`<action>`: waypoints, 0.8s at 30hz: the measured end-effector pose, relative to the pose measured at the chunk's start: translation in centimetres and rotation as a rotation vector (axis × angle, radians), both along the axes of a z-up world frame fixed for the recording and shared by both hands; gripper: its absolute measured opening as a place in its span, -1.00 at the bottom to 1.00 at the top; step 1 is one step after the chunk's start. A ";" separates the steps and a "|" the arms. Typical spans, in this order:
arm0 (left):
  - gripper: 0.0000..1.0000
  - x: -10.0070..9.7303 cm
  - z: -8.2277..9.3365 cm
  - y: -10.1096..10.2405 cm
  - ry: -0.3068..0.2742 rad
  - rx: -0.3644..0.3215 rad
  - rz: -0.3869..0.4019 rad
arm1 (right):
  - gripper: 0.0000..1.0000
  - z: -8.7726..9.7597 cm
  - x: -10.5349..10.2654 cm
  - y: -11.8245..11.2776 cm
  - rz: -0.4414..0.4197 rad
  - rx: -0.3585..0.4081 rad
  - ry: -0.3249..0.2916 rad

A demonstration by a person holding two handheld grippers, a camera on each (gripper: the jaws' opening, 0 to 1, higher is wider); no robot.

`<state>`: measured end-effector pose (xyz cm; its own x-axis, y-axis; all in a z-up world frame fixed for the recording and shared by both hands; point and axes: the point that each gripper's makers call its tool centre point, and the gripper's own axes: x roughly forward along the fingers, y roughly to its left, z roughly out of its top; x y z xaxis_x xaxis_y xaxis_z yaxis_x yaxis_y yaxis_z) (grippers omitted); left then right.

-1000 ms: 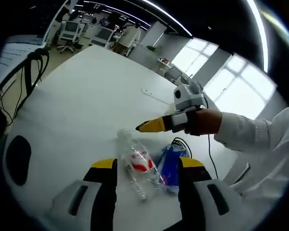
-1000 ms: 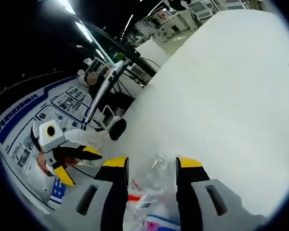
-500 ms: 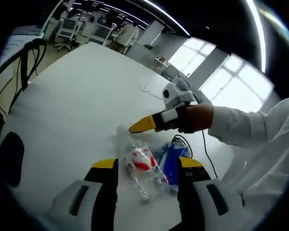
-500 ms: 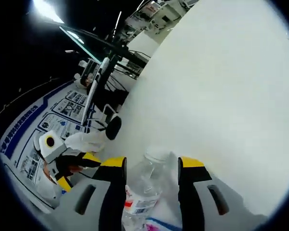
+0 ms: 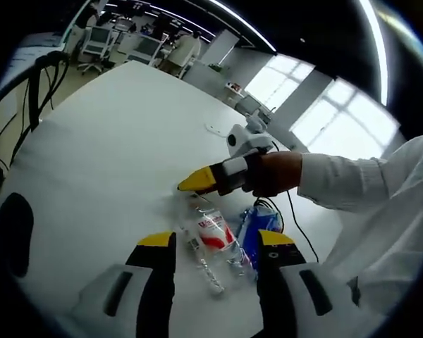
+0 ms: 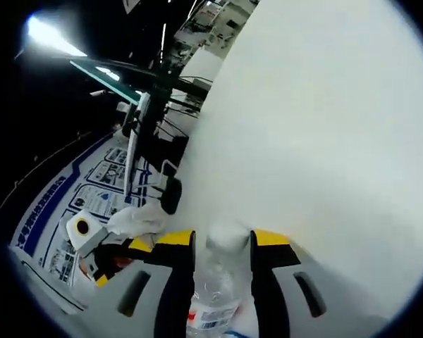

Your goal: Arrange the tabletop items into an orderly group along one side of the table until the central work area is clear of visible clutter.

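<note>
A clear plastic bottle point(image 5: 210, 238) with a red and white label lies on the white table point(image 5: 113, 141), cap pointing away from me. A blue packet point(image 5: 257, 229) lies against its right side. My left gripper point(image 5: 215, 241) is open, its jaws standing either side of the bottle and packet without touching them. A hand brings my right gripper point(image 5: 195, 182) in from the right, down at the cap end. In the right gripper view the bottle point(image 6: 213, 290) fills the gap of my right gripper point(image 6: 223, 241), whose jaws press on its neck. The left gripper point(image 6: 120, 257) shows at the lower left.
A black cable point(image 5: 269, 207) curls behind the packet. A flat white piece point(image 5: 218, 131) lies farther along the table. A dark rounded object point(image 5: 10, 232) sits at the table's left edge. Chairs and desks stand beyond the far end. A white sleeve point(image 5: 352, 190) crosses the right side.
My right gripper moved forward along the bottle to its cap end and its jaws narrowed onto the neck. The left gripper has stayed open around the bottle and packet.
</note>
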<state>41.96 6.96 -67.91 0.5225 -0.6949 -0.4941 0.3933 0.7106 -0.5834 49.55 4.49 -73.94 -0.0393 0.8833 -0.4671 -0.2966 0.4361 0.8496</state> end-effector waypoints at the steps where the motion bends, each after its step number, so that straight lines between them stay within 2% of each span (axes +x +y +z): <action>1: -0.11 0.0 0.0 0.0 0.000 -0.003 -0.001 | -0.50 0.0 -0.2 0.0 -0.002 0.005 0.005; 6: -0.12 0.0 -0.3 -0.1 0.007 -0.012 0.002 | -0.56 0.0 -0.3 0.4 -0.031 0.034 0.040; 9: -0.13 0.1 -0.3 -0.3 0.011 -0.050 0.016 | -0.57 0.1 -0.4 0.7 -0.025 0.039 0.030; 11: -0.13 0.3 -0.3 -0.4 -0.008 -0.055 0.012 | -0.58 0.2 -0.4 0.7 -0.026 0.037 0.030; 19: -0.14 0.3 -1.0 -0.7 0.007 -0.070 0.014 | -0.59 1.2 -0.3 0.9 -0.017 0.040 -0.020; 24: -0.12 0.2 -1.4 -1.1 0.005 -0.071 -0.012 | -0.59 1.7 -0.3 1.0 0.002 0.036 -0.069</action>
